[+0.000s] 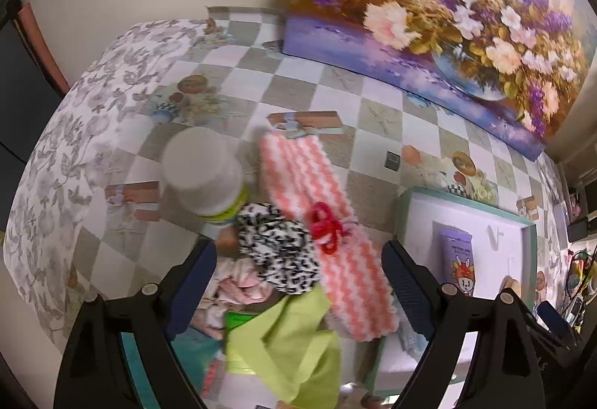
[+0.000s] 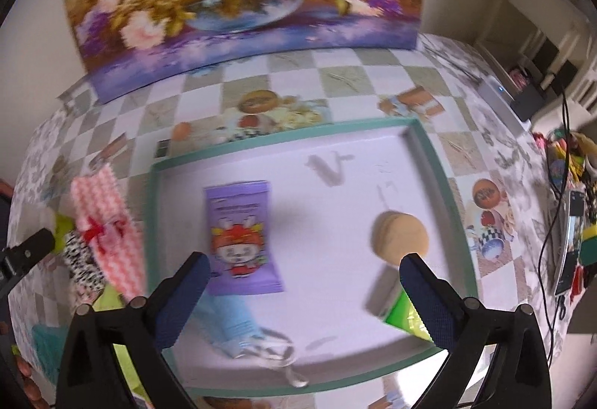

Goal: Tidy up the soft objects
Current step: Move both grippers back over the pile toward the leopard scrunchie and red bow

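In the left wrist view my left gripper (image 1: 298, 259) is open above a pile of soft things: a black-and-white patterned cloth (image 1: 278, 246), a pink-and-white zigzag cloth (image 1: 328, 222) with a red bow (image 1: 326, 228), a lime green cloth (image 1: 287, 345) and pink fabric (image 1: 238, 291). In the right wrist view my right gripper (image 2: 302, 271) is open and empty over a teal-rimmed white tray (image 2: 429, 155). The tray holds a purple cartoon packet (image 2: 242, 233), a tan round puff (image 2: 401, 237), a light blue packet (image 2: 233, 319) and a green packet (image 2: 405, 315). The pink cloth (image 2: 108, 222) lies left of the tray.
A white jar with a green label (image 1: 203, 174) stands by the pile. A flower painting (image 1: 429, 17) leans on the wall at the table's back. Cables and clutter (image 2: 567, 222) sit at the right edge. The left gripper's tip (image 2: 26, 248) shows at far left.
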### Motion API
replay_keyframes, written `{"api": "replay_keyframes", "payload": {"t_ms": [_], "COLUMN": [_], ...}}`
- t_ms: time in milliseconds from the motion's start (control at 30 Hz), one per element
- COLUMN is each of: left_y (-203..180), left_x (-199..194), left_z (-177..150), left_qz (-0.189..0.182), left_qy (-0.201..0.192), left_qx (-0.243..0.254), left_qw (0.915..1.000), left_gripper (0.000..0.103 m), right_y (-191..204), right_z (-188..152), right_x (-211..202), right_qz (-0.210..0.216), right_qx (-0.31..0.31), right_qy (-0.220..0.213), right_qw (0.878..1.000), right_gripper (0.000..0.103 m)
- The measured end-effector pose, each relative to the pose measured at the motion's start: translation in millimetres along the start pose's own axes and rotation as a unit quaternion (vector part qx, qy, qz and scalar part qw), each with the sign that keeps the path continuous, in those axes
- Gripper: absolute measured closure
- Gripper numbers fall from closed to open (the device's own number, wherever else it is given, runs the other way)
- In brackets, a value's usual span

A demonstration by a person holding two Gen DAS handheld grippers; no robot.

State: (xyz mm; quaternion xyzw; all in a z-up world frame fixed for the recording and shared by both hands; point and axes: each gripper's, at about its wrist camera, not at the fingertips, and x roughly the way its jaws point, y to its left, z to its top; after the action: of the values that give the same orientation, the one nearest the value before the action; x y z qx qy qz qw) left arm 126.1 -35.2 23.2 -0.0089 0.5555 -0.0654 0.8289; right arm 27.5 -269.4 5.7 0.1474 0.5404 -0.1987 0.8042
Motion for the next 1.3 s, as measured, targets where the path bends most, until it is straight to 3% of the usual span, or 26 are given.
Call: {"api": "replay_keyframes", "payload": {"t_ms": [167, 333, 667, 867, 1300], "left_y": [24, 47, 74, 73, 61], "left_x": [-6, 1, 28, 48, 74], "left_z": [-1, -5, -6, -2, 1], "left_qz": [0.023, 0.018, 0.005, -0.007, -0.038], "left_qy": [-0.007, 0.011, 0.047, 0.064, 0.065], "left_qx": [-0.010, -0.033, -0.078, -0.097, -0.119], "left_qw": [0.9997, 0.9992, 0.9958, 0.9932, 0.9901], "left_gripper": [0.013, 0.013, 0.013, 0.013, 0.014], "right_y": [36, 75, 117, 123, 132], "right_z": [-9, -23, -34, -20, 3], "right_x": [-10, -2, 28, 38, 50], "right_qz": [0.043, 0.093, 0.137, 0.144, 0.195], "right_qx": [-0.028, -0.062, -0.091, -0.090, -0.100], "right_qy": [-0.003, 0.021, 0.057, 0.042, 0.025], "right_qw": [0.999, 0.993, 0.985, 0.985, 0.975], "right_gripper": [0.000, 0.000, 0.000, 0.001, 0.036]}}
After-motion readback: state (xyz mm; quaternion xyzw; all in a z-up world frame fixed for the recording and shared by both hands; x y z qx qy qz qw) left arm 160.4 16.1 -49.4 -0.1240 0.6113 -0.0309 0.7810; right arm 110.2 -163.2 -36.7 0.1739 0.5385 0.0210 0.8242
